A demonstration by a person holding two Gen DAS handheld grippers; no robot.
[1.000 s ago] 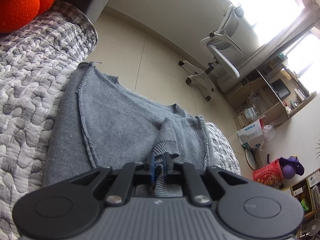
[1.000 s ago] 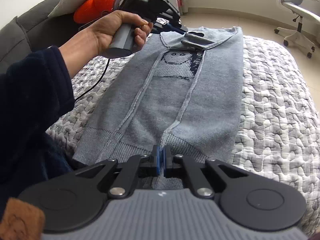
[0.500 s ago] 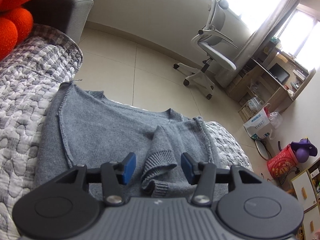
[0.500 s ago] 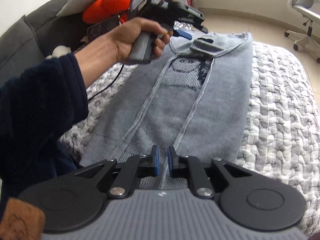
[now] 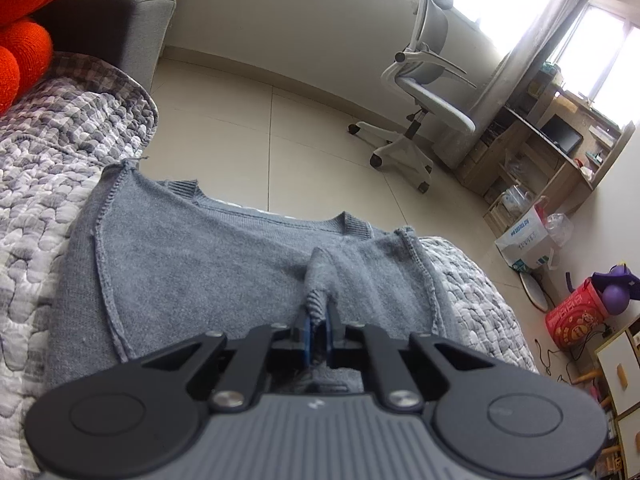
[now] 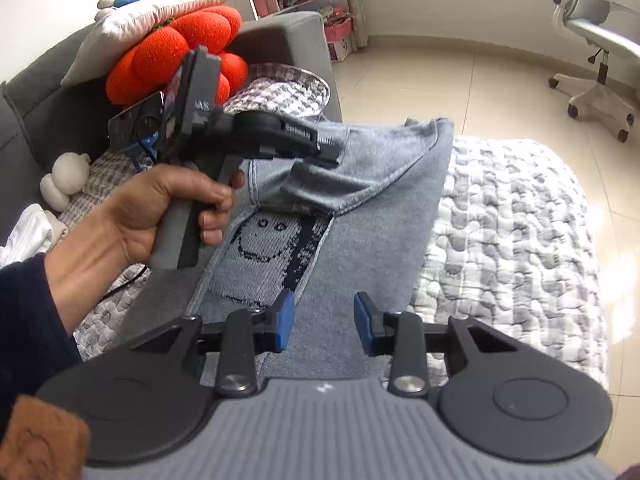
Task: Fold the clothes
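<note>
A grey knitted sweater (image 5: 192, 264) lies flat on a grey-and-white quilt (image 5: 36, 184), its sides folded inward. My left gripper (image 5: 317, 322) is shut on a ribbed fold of the sleeve near the neckline. From the right wrist view the sweater (image 6: 380, 220) shows a knitted smiling face on its middle panel. There the left gripper (image 6: 330, 156), held by a hand (image 6: 160, 208), pinches the raised fold at the far end. My right gripper (image 6: 324, 320) hovers open over the sweater's near part, with nothing between its blue pads.
The quilt (image 6: 512, 240) covers a sofa seat whose edge drops to a tiled floor on the right. Red cushions (image 6: 180, 48) and a white pillow lie against the grey sofa back. An office chair (image 5: 424, 92) stands on the floor beyond.
My left gripper opened half a second ago and has shut again on the sleeve fold. My right gripper let go of the hem, opened wide and moved forward over the sweater.
</note>
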